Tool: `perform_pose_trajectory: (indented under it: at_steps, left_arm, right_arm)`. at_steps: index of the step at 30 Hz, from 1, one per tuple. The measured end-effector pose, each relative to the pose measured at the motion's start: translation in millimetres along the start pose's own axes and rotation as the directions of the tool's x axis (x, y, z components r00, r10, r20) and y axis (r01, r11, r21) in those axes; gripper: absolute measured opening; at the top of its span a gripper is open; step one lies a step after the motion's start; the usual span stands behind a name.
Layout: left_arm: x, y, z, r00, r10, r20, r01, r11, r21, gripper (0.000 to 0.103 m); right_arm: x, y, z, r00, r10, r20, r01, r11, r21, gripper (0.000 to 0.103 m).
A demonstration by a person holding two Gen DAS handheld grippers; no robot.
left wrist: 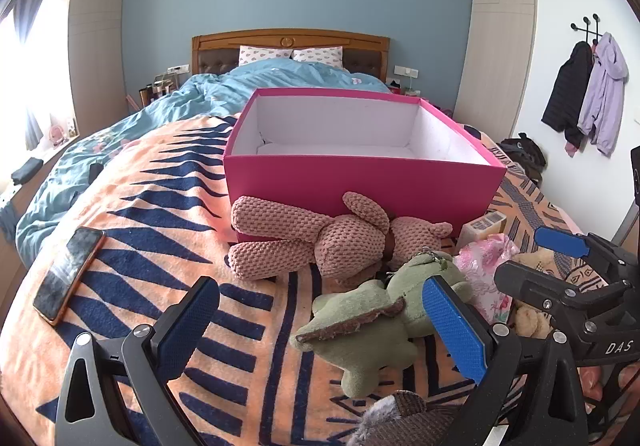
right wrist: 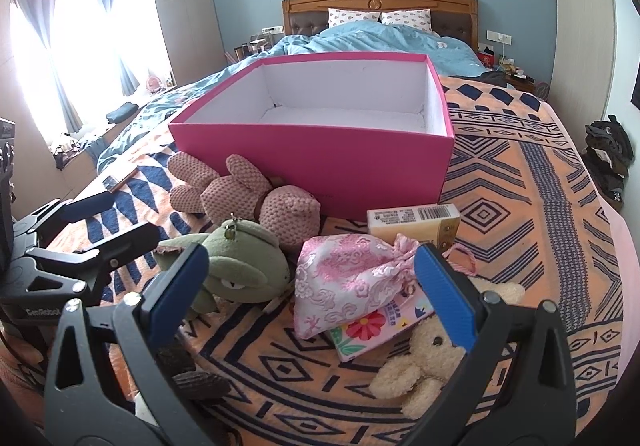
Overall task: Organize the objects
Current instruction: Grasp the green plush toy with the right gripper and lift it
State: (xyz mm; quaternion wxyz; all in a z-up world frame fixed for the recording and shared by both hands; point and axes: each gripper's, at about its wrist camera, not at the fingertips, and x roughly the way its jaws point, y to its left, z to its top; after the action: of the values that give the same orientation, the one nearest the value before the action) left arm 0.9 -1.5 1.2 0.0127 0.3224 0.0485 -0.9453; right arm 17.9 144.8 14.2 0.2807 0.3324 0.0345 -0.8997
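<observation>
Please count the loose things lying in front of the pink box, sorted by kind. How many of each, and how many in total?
Plush toys: 3: pink rabbit, green toy, cream bear
Drawstring pouch: 1
Small cartons: 2: yellow carton, flowered pack
Total: 6

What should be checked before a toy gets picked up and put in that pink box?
1. Pink box open, nothing inside: ok.
2. Left gripper open, nothing held: ok.
3. Right gripper open, nothing held: ok.
4. Green plush lies between the left gripper's fingers, within reach: ok.
5. Pink pouch free to lift: not ok, it lies on a flowered packet.
6. Phone lies apart from the toys: ok.
</observation>
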Motion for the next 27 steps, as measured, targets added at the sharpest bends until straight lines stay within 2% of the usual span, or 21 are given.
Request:
perform_pose_trajectory:
  at_steps: [15, 21, 24, 27]
  left_arm:
    - [9.6, 2.1, -2.2, 1.000, -0.005, -0.030, 0.005, 1.000, -0.003, 0.103]
    - [15.0, 2.4, -4.6, 0.999, -0.010, -0.046, 0.011, 1.000, 0.010, 0.103]
    - [20.7, 5.0, -7.0, 0.998, -0.011, -0.069, 0.012, 1.000, 0.014, 0.103]
    - [26.7, 9.2, -11.2, 0.995, -0.036, -0.097, 0.037, 0.999, 0.012, 0.103]
  right_arm:
    - [10.2, 2.4, -1.7, 0.998, 0.042, -0.039, -0.042, 0.999, -0.007, 0.103]
    - [17.4, 5.2, -1.9, 0.994, 0.093, -0.064, -0.094, 0.995, -0.014, 0.102]
    - [23.7, 7.3, -1.4, 0.989, 0.118, -0.088, -0.121, 0.993, -0.020, 0.097]
    - [29.5, 9.1, -2.4, 0.983, 0.145, -0.112, -0.148, 0.989, -0.019, 0.085]
